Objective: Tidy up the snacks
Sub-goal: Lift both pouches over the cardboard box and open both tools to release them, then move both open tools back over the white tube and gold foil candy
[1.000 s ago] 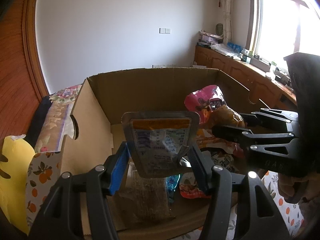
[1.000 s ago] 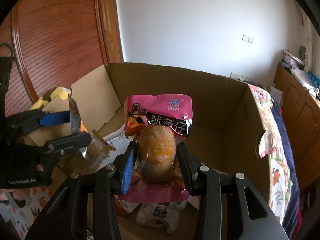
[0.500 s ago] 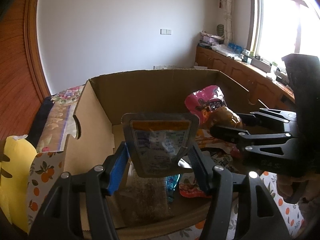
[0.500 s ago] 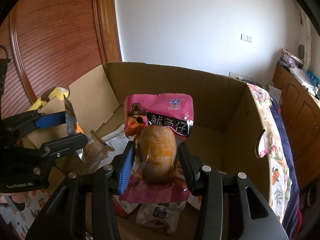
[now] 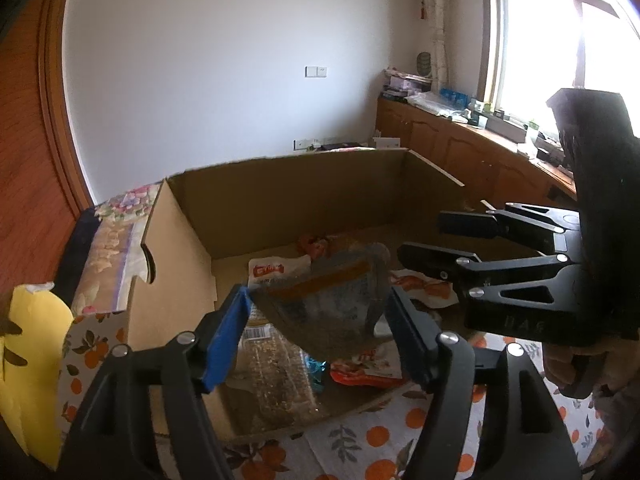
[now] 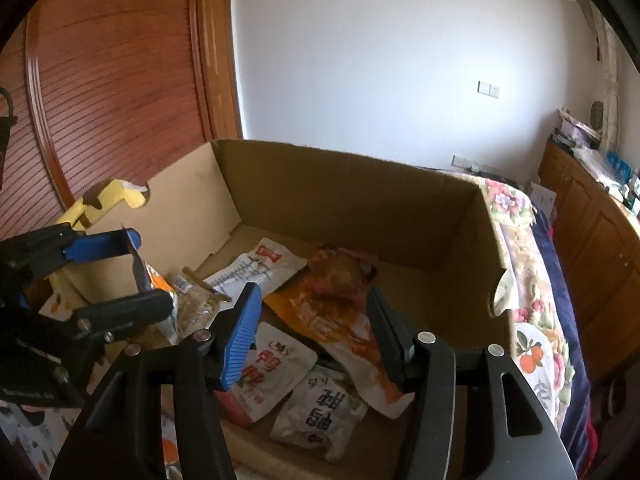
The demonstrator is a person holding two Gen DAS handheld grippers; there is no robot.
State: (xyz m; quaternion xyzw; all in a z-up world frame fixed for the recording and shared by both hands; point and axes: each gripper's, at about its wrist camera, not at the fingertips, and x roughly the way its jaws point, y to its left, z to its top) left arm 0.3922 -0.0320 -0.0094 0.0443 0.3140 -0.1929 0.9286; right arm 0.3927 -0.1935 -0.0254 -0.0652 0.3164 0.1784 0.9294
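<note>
Cardboard box (image 5: 300,196): it stood open-topped on an orange-print cloth (image 5: 380,440), with loose snack packets already on its floor.
Left claw (image 5: 320,316): I judged it released. Its fingers stood spread over the near left part of the box, and the silver pouch (image 5: 328,300) sat tilted and blurred in the gap, apparently not pinched.
Silver pouch: it was over the box's interior, above a clear packet of brown strips (image 5: 276,372).
Right claw (image 6: 312,320): it was released and empty, with its jaws wide over the middle of the box.
Pink packet (image 6: 340,272): it lay on the box floor near the back, partly on an orange packet (image 6: 320,316).
White packets (image 6: 276,372): they lay at the near edge, below the right claw.
Step, as I read it: dropping both snacks into the box.
Doing it well: I would have kept each claw inside the box walls until its snack had settled. I would then have lifted straight up, so that no finger caught a pouch corner.
Risk: the two claws were close together, so they needed to back away on separate sides.
</note>
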